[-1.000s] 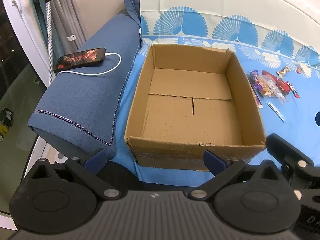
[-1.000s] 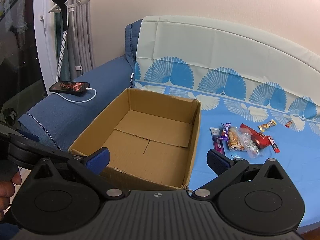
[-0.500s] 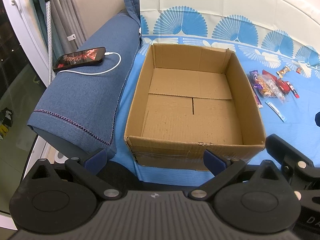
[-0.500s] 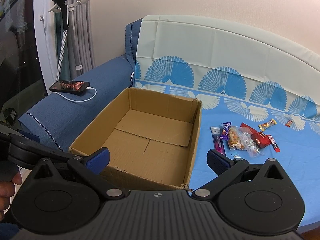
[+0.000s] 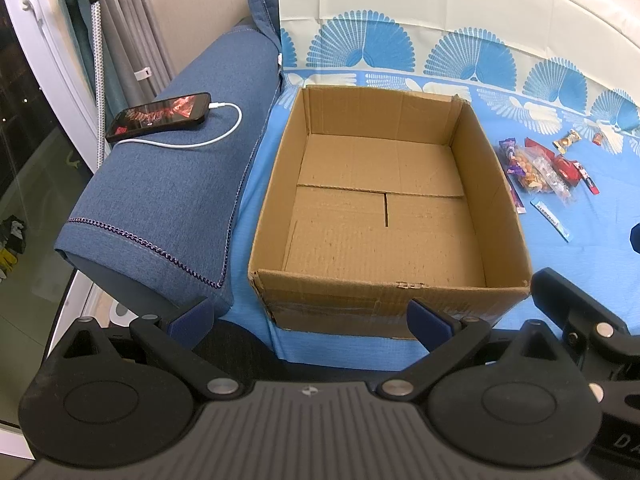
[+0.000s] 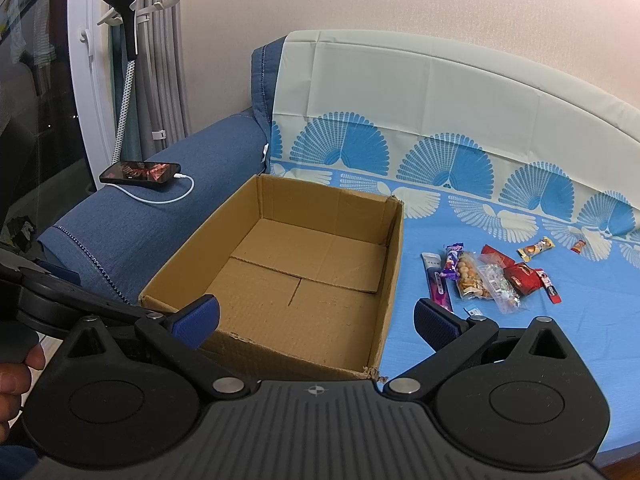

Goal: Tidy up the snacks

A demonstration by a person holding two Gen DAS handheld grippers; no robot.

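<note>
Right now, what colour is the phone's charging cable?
White; the cable shows best in the left wrist view, curling across the blue armrest.

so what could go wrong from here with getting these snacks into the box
1. The snacks lie packed and overlapping beside the cardboard box, so the open right gripper may pinch two wrappers at once or drag a neighbour along.
2. The clear bag of nuts looks soft and slippery and could slip from the jaws.
3. The small candies lie further off and might be missed.
</note>
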